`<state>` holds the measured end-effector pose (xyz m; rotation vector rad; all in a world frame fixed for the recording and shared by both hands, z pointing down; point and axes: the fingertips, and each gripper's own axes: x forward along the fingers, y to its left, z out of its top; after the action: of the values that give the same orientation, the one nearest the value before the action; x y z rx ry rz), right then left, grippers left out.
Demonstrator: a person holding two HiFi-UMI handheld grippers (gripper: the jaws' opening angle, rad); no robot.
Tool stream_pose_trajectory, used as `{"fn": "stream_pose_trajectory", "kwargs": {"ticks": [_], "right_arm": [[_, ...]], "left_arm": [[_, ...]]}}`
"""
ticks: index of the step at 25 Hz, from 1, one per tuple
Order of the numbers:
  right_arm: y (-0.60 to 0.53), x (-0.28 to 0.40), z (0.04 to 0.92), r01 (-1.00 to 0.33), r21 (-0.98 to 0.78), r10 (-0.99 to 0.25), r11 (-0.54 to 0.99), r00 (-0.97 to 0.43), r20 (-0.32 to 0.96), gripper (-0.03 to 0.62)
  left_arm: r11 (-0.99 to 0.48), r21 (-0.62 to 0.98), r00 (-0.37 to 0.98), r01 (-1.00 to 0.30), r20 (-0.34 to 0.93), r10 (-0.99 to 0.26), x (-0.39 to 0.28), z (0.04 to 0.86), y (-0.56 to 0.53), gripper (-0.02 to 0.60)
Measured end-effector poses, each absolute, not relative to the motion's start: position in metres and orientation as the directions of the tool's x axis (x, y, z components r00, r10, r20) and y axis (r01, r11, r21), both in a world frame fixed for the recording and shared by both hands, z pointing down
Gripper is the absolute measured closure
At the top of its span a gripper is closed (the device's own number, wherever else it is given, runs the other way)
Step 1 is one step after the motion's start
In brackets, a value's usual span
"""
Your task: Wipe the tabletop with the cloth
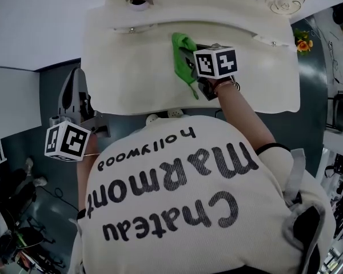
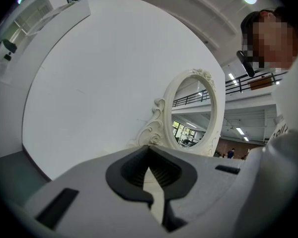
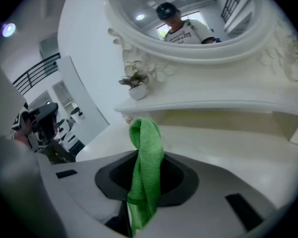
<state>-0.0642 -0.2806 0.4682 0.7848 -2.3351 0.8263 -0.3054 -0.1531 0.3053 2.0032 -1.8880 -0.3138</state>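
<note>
A green cloth (image 1: 182,47) lies bunched on the cream tabletop (image 1: 131,67), near its back middle. My right gripper (image 1: 187,63) is shut on it, reaching forward over the table from the right. In the right gripper view the cloth (image 3: 146,167) stands up in a folded loop out of the closed jaws of the right gripper (image 3: 139,205), above the tabletop (image 3: 228,148). My left gripper (image 1: 74,80) hangs off the table's left edge, over the dark floor. In the left gripper view the left gripper (image 2: 154,195) is shut with nothing in it.
An ornate oval mirror (image 3: 188,14) rises behind a raised back shelf (image 3: 198,105), where a small potted plant (image 3: 134,86) stands. The mirror (image 2: 191,115) shows side-on from the left. Flowers (image 1: 303,43) sit off the table's right end. A white wall panel (image 1: 23,21) stands at the left.
</note>
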Motion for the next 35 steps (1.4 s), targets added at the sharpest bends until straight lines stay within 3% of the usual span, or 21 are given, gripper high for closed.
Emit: {"fn": "stream_pose_trajectory", "kwargs": {"ticks": [9, 22, 35], "right_arm": [[-0.238, -0.120, 0.496, -0.554, -0.392, -0.162, 0.734, -0.704, 0.692, 0.490], [-0.243, -0.133, 0.519, -0.559, -0.210, -0.209, 0.802, -0.592, 0.779, 0.494], [-0.244, -0.130, 0.521, -0.569, -0.202, -0.215, 0.797, -0.580, 0.786, 0.496]], "left_arm": [[0.011, 0.413, 0.031, -0.911, 0.095, -0.995, -0.322, 0.308, -0.137, 0.574], [0.006, 0.420, 0.035, -0.907, 0.089, -0.995, -0.325, 0.308, -0.139, 0.574], [-0.031, 0.418, 0.075, -0.908, 0.089, -0.993, -0.318, 0.311, -0.148, 0.574]]}}
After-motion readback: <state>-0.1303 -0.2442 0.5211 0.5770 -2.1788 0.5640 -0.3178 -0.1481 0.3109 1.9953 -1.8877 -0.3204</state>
